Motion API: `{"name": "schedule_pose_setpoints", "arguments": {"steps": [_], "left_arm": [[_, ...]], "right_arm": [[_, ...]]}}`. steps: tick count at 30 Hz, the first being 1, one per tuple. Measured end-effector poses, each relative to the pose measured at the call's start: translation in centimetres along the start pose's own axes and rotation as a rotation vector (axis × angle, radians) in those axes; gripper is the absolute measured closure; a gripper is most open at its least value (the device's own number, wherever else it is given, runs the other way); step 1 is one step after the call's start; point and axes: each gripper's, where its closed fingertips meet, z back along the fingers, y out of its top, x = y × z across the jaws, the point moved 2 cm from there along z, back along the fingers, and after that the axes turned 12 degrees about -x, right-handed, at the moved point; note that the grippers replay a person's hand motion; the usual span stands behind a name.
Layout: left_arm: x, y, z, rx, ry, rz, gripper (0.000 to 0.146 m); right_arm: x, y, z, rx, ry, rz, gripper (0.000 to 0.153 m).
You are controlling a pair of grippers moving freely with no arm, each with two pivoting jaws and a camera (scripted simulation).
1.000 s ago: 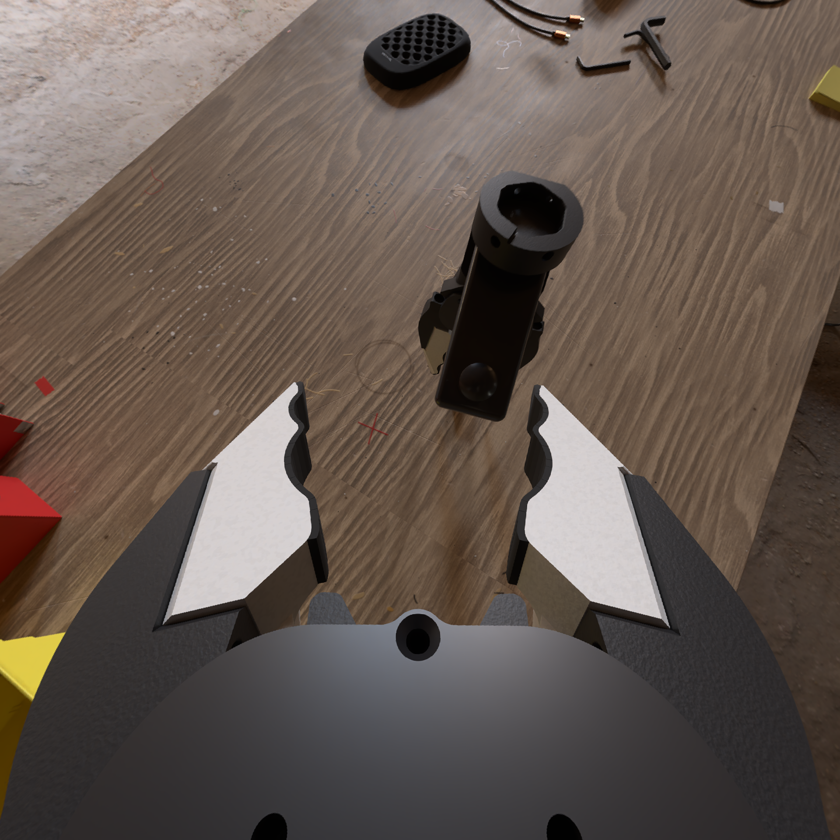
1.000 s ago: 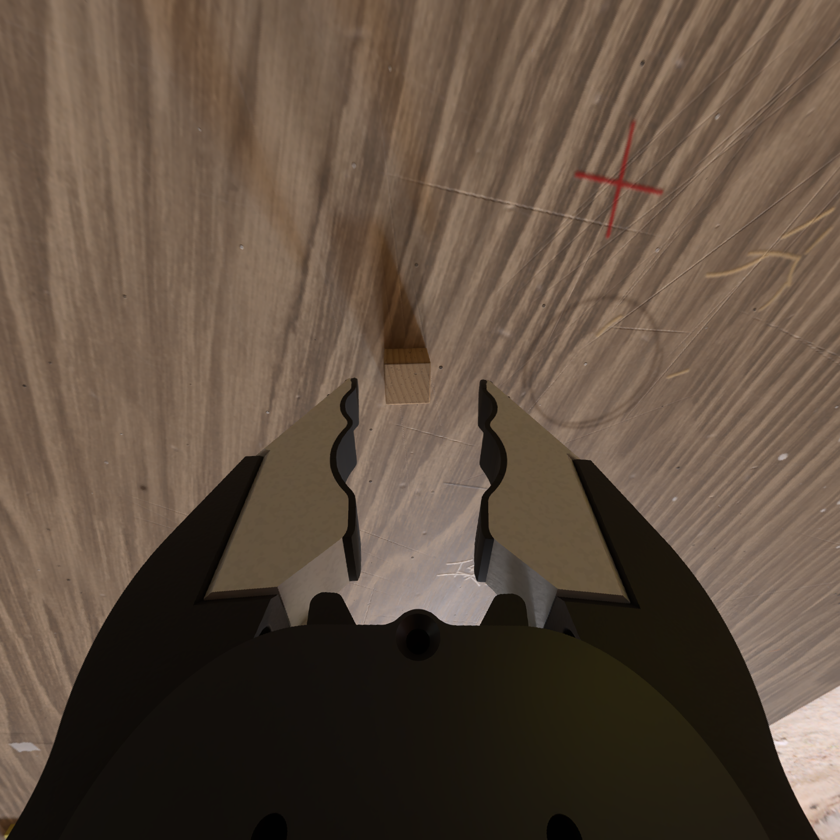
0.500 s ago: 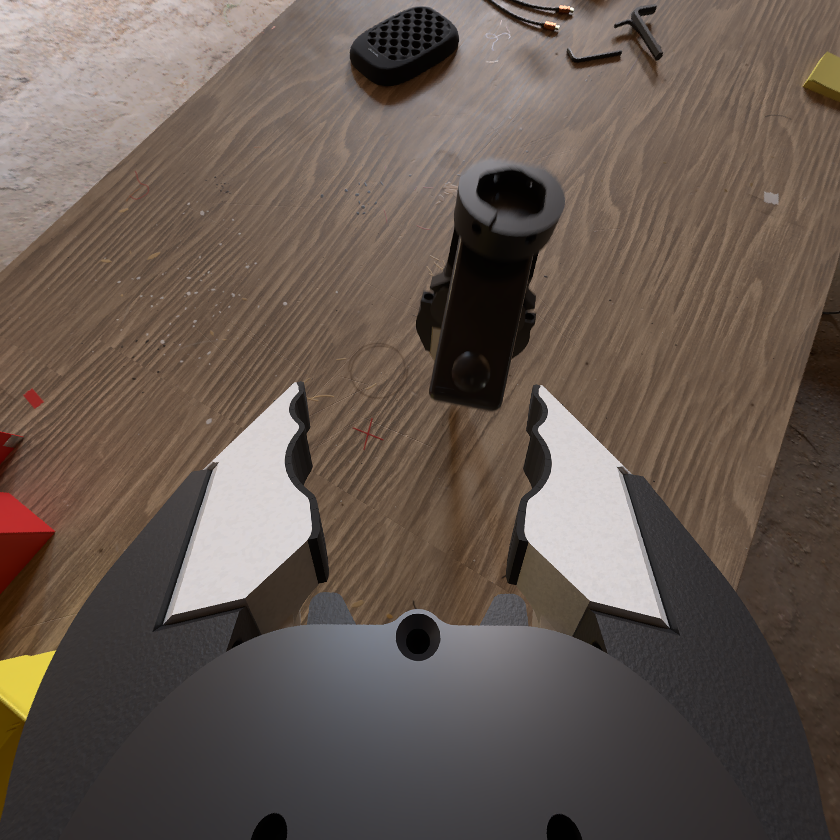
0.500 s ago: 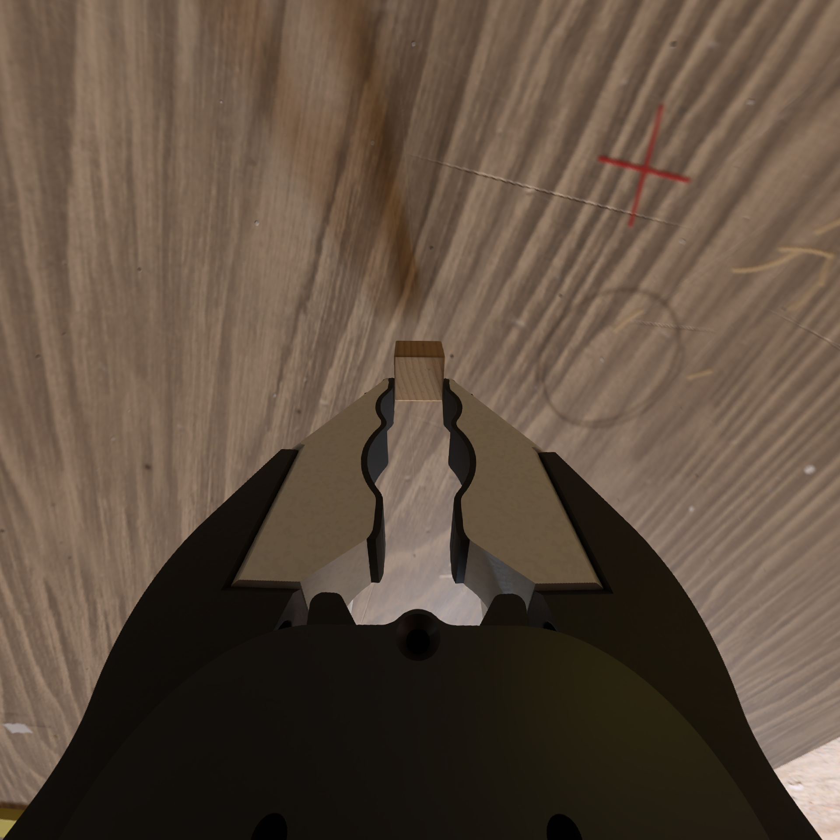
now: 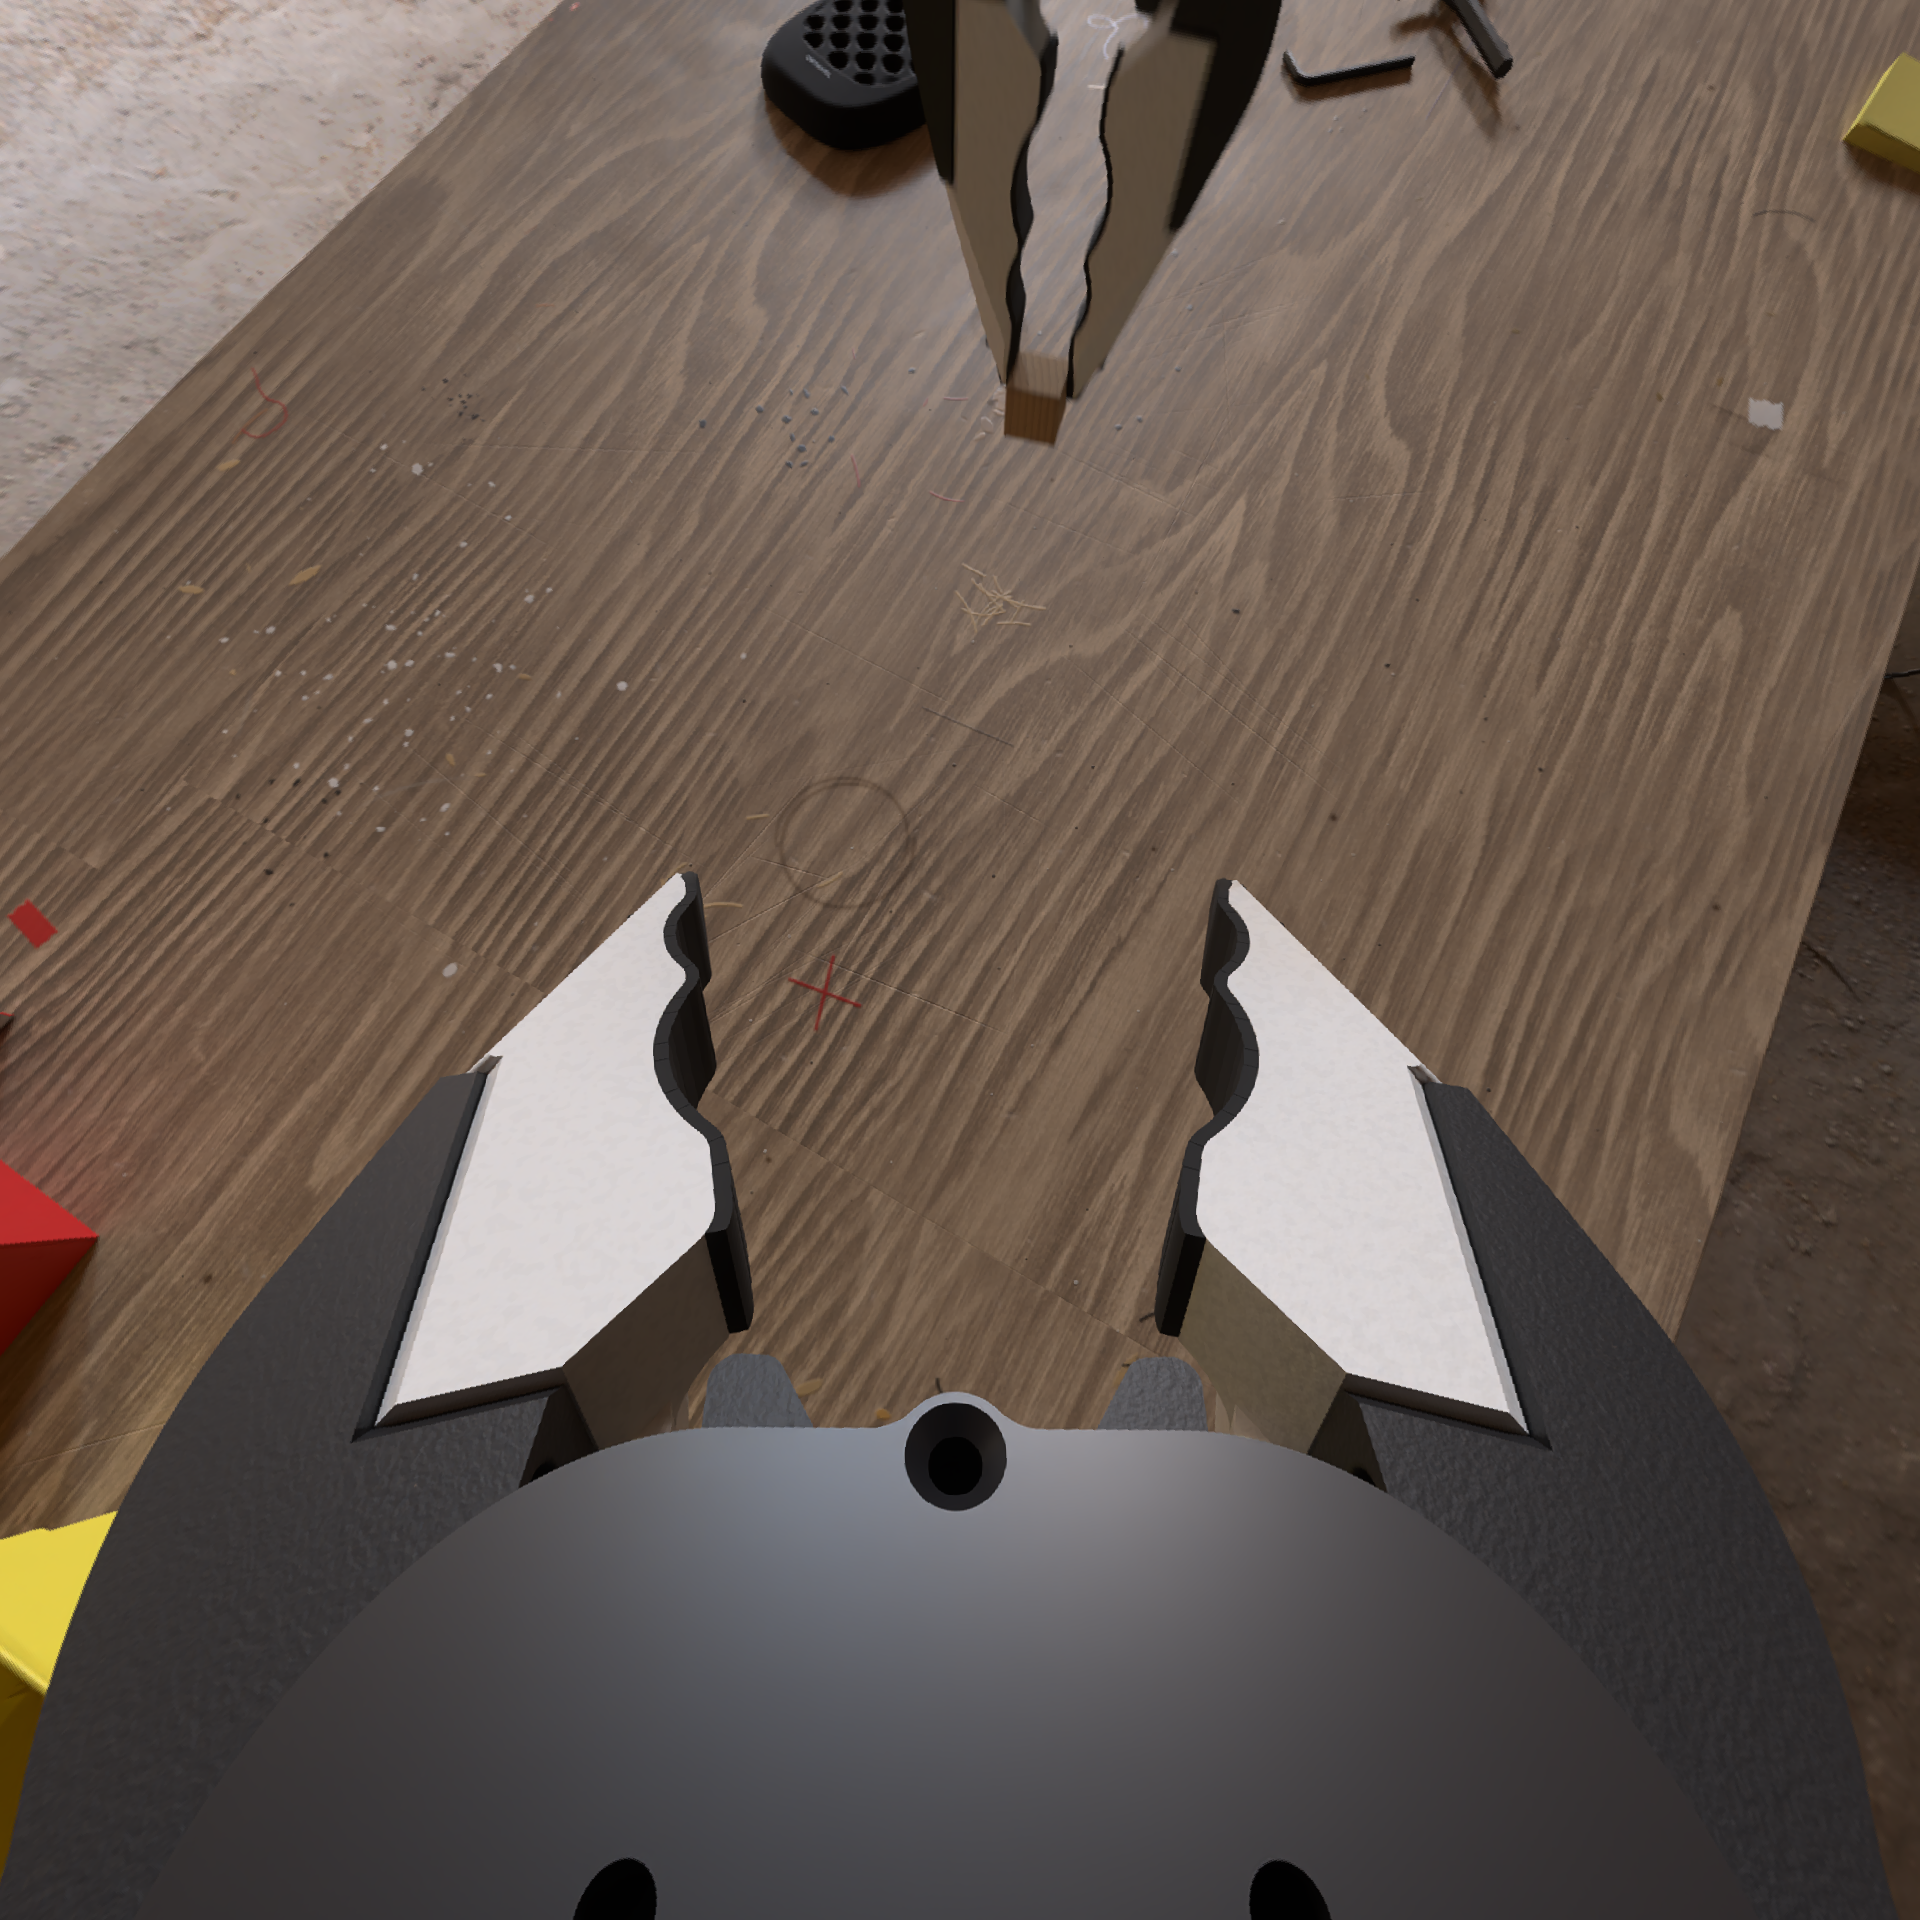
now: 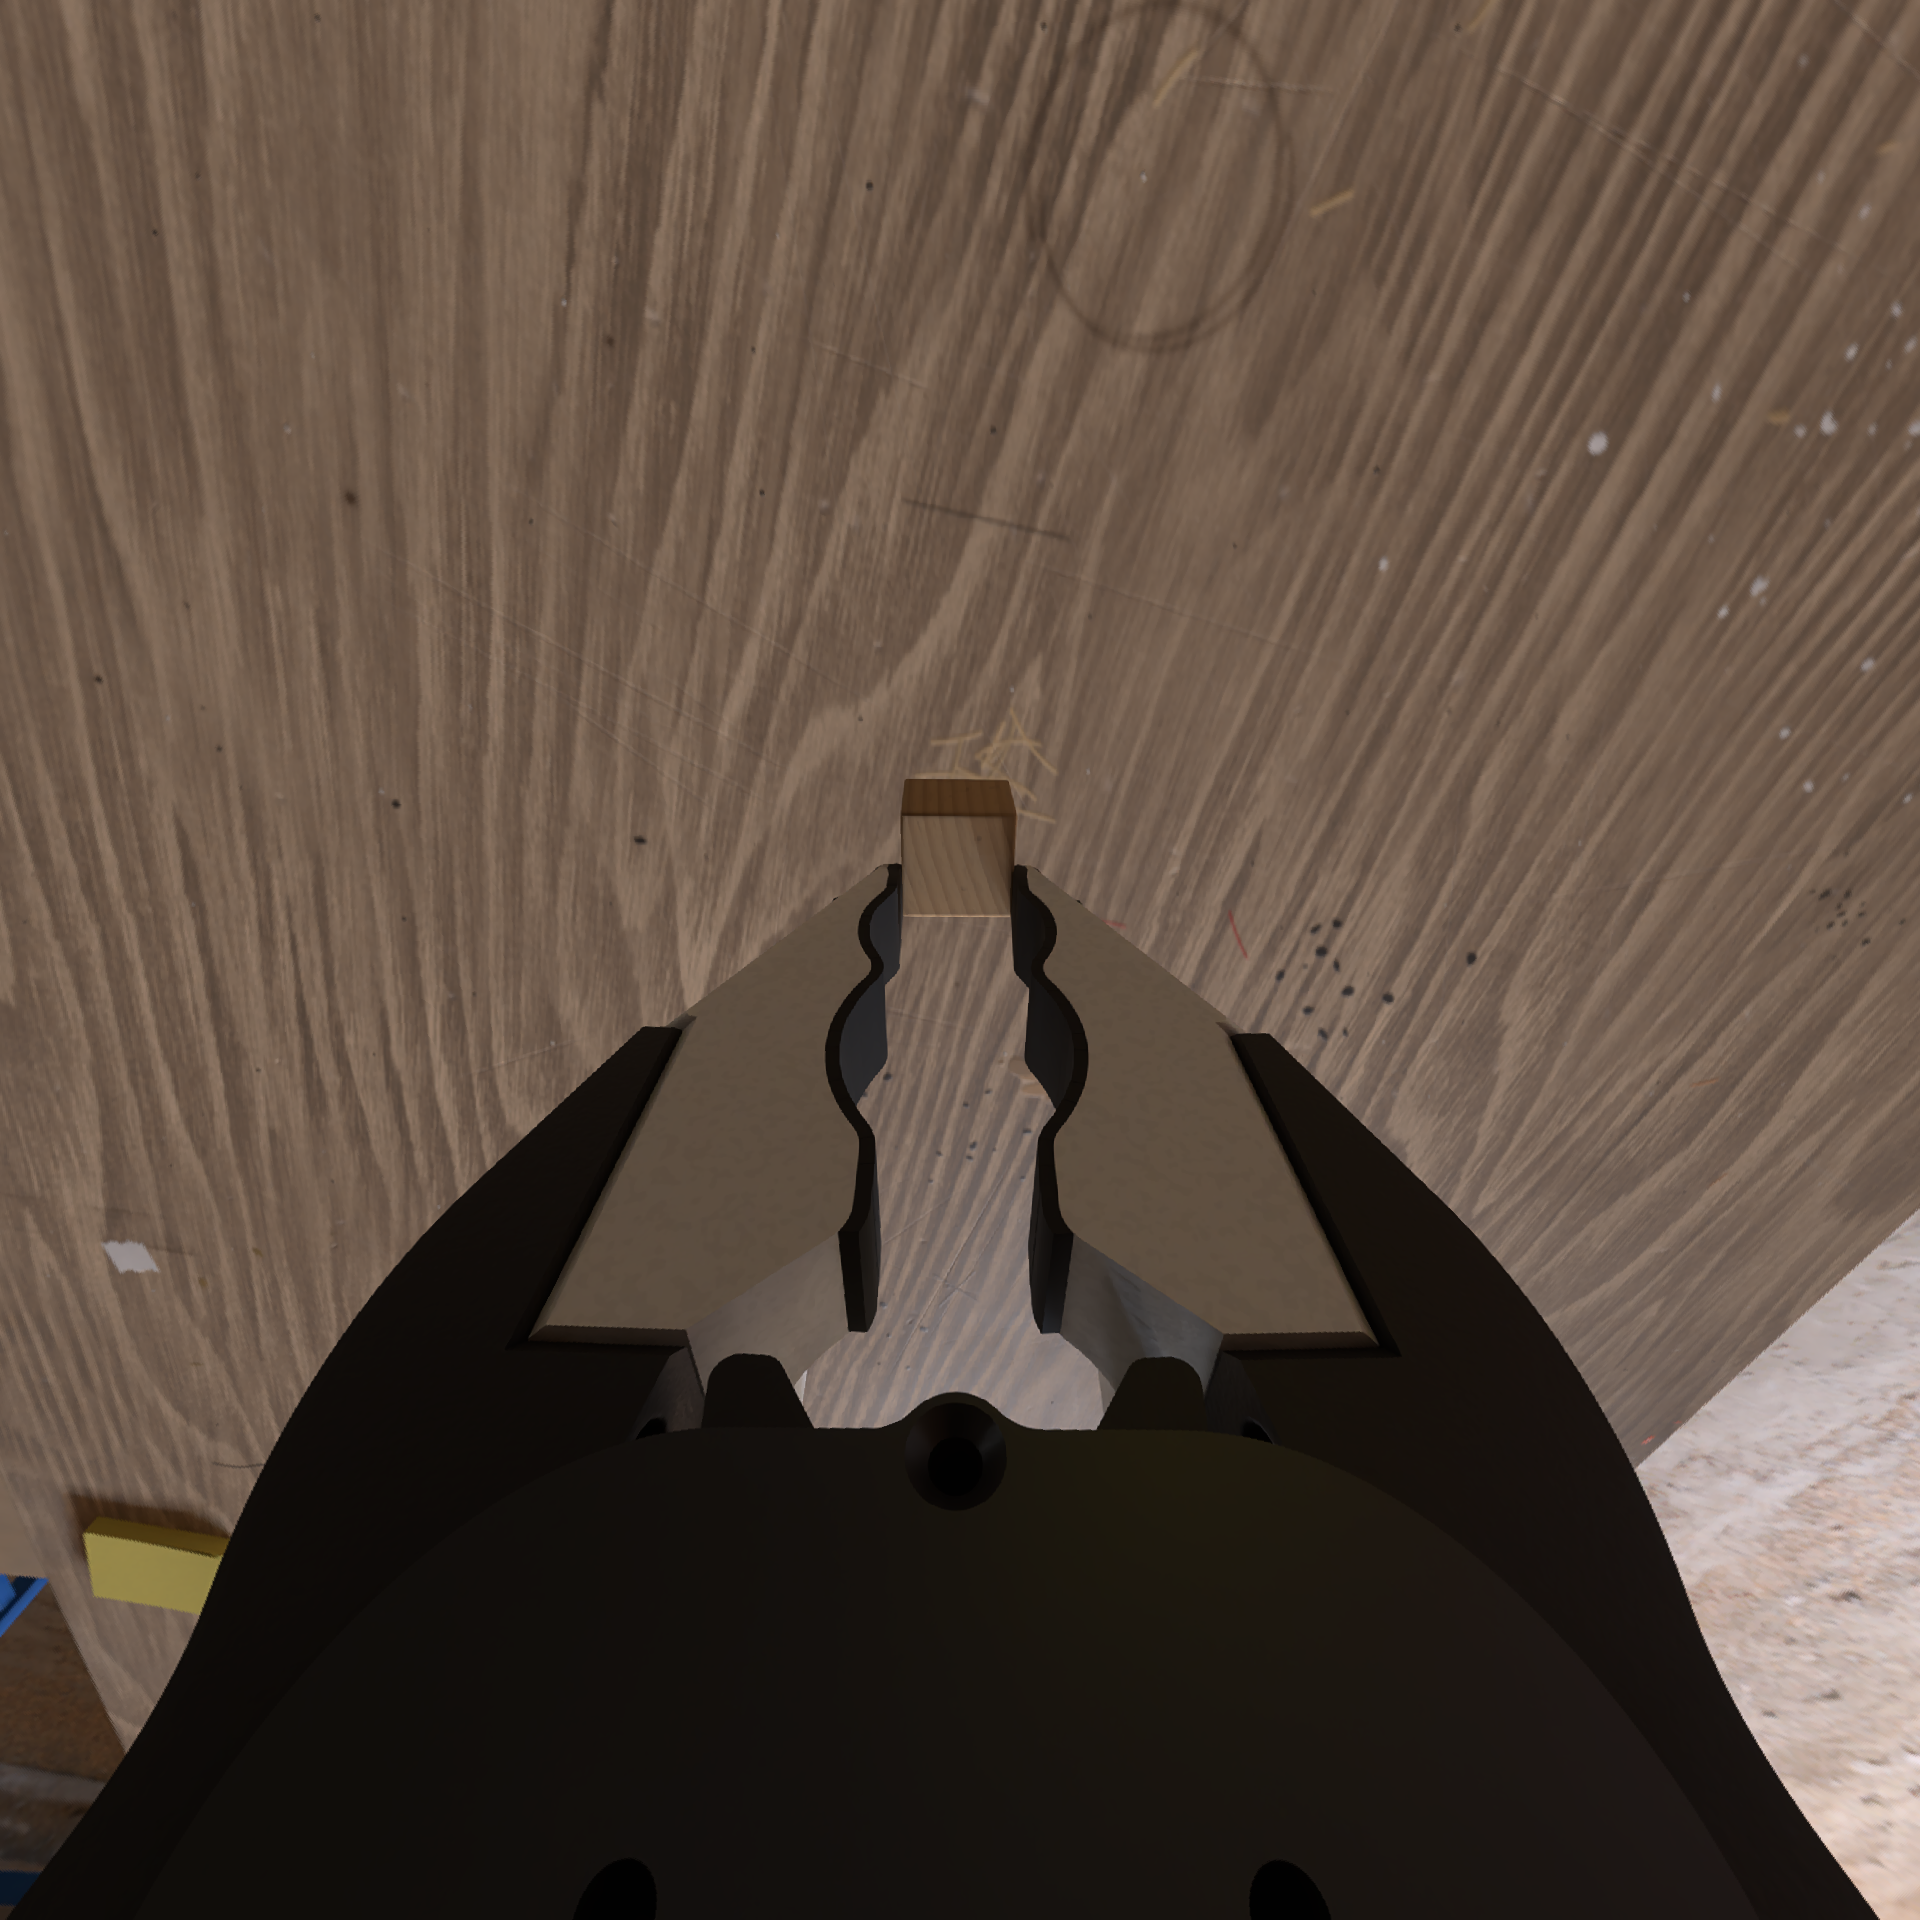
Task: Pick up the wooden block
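The small light wooden block [image 6: 956, 862] is clamped between the tips of my right gripper [image 6: 956, 883], well above the wooden table [image 6: 520, 520]. In the left wrist view the right gripper [image 5: 1049, 353] hangs from the top edge, pointing down, with the wooden block [image 5: 1034, 410] at its tips, clear of the table [image 5: 1351, 727]. My left gripper [image 5: 956, 904] is open and empty, low over the near part of the table above a red cross mark [image 5: 824, 994].
A black perforated pad [image 5: 842, 73], black hex keys [image 5: 1345, 71] and a yellow block [image 5: 1886, 130] lie at the far end. Red [image 5: 31, 1262] and yellow [image 5: 42, 1600] blocks sit at the near left. A yellow piece [image 6: 151, 1564] lies at the table edge in the right wrist view.
My right gripper closed on the wooden block, then lifted it off the table, rising high and away. The left gripper stayed open and barely moved.
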Motion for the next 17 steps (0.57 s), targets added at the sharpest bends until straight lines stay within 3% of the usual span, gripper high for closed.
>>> {"name": "schedule_pose_setpoints", "arguments": {"steps": [7,17], "left_arm": [[0.2,0.3,-1.0,-0.03,-0.008,-0.006,0.05],[0.3,0.3,-2.2,-0.07,-0.024,-0.015,0.05]], "right_arm": [[1.1,-3.8,0.0,0.015,0.025,-0.021,0.132],[1.8,-5.0,-2.3,-0.016,0.026,-0.006,0.132]]}}
